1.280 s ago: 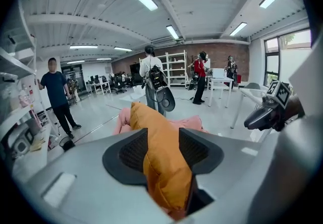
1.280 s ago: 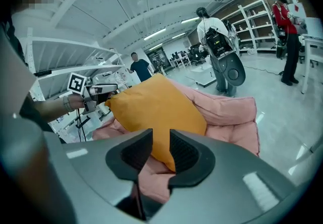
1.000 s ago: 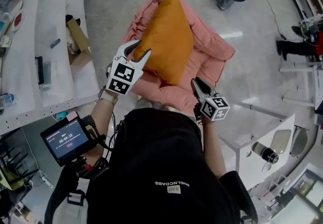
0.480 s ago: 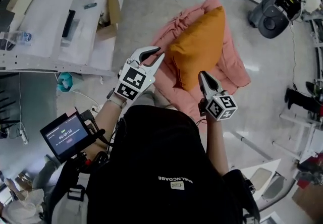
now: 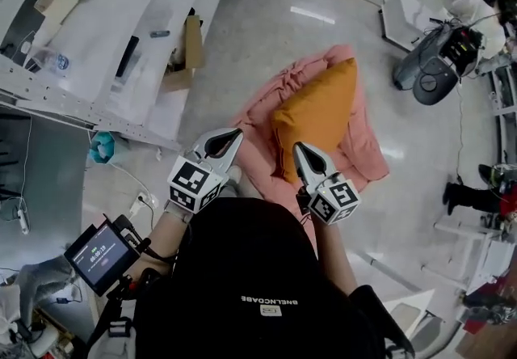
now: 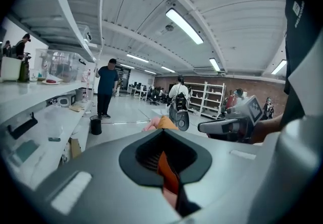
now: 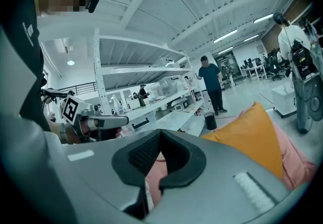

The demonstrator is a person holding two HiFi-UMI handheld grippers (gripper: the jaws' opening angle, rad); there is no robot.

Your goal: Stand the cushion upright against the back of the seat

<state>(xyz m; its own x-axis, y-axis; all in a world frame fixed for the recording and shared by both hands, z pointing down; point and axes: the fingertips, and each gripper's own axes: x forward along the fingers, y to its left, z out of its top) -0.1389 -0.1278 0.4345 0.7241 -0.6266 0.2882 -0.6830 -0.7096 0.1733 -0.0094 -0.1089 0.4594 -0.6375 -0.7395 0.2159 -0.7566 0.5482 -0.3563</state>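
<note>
At the middle of the head view, the orange cushion (image 5: pixel 317 119) stood on edge on the pink seat (image 5: pixel 367 157), leaning against its back. Lower in the frame, apart from the cushion, the left gripper (image 5: pixel 234 134) and right gripper (image 5: pixel 300 148) had just been closing, jaws now together with nothing between them

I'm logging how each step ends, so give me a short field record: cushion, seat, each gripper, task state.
cushion: orange cushion, standing on edge, leaning on the seat's back
seat: pink seat, soft and rumpled
left gripper: left gripper, jaws just closed, shut, nothing between them
right gripper: right gripper, jaws just closed, shut, nothing between them
task state: cushion looks placed; neither gripper holds it
</note>
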